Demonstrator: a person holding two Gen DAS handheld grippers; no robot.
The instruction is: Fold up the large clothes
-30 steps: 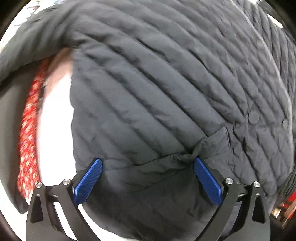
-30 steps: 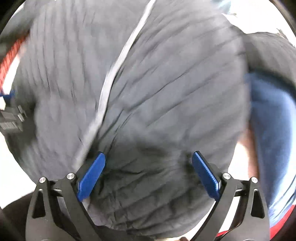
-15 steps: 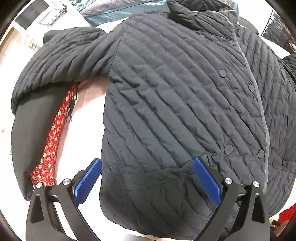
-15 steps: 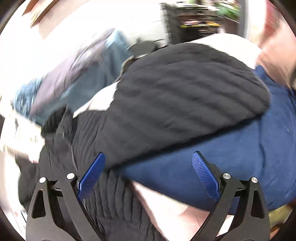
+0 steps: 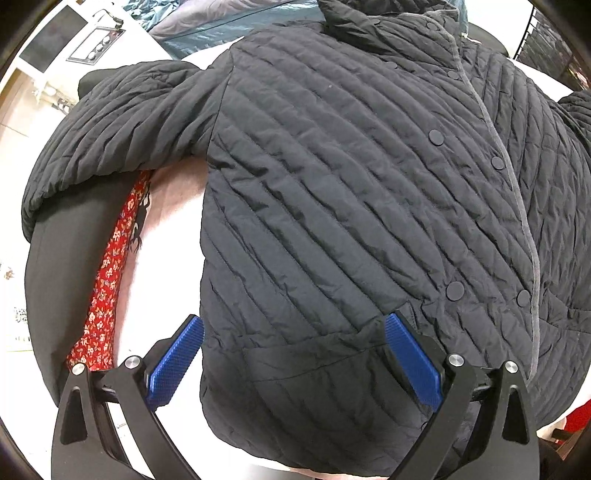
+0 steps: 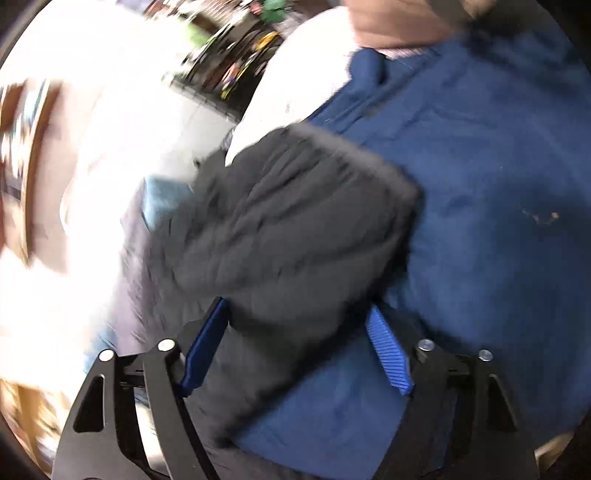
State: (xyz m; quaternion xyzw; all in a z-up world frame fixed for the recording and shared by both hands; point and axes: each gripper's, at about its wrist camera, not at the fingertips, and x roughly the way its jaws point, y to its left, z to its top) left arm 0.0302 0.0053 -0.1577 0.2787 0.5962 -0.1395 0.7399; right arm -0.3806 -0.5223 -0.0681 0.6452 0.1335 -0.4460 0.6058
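A dark quilted jacket (image 5: 332,192) lies front up on a white table (image 5: 166,258), snaps shut, with one sleeve (image 5: 110,147) stretched out to the left. My left gripper (image 5: 293,323) hovers open above the hem and holds nothing. In the blurred right wrist view the jacket's other sleeve (image 6: 295,236) lies across a blue garment (image 6: 498,184). My right gripper (image 6: 297,310) straddles that sleeve and its jaws are closing. The sleeve is between the fingers, and the pads do not clearly press on it.
A red floral cloth (image 5: 110,266) and a black garment (image 5: 62,277) lie left of the jacket under its sleeve. Teal and grey fabric (image 5: 207,26) is piled beyond the collar. A white appliance (image 5: 74,40) stands far left. A dark shelf (image 6: 229,74) is behind.
The left view pulled back from the hem, showing the whole jacket front. The right gripper swung off the jacket body, rolled over to the sleeve on the blue garment, and its fingers narrowed.
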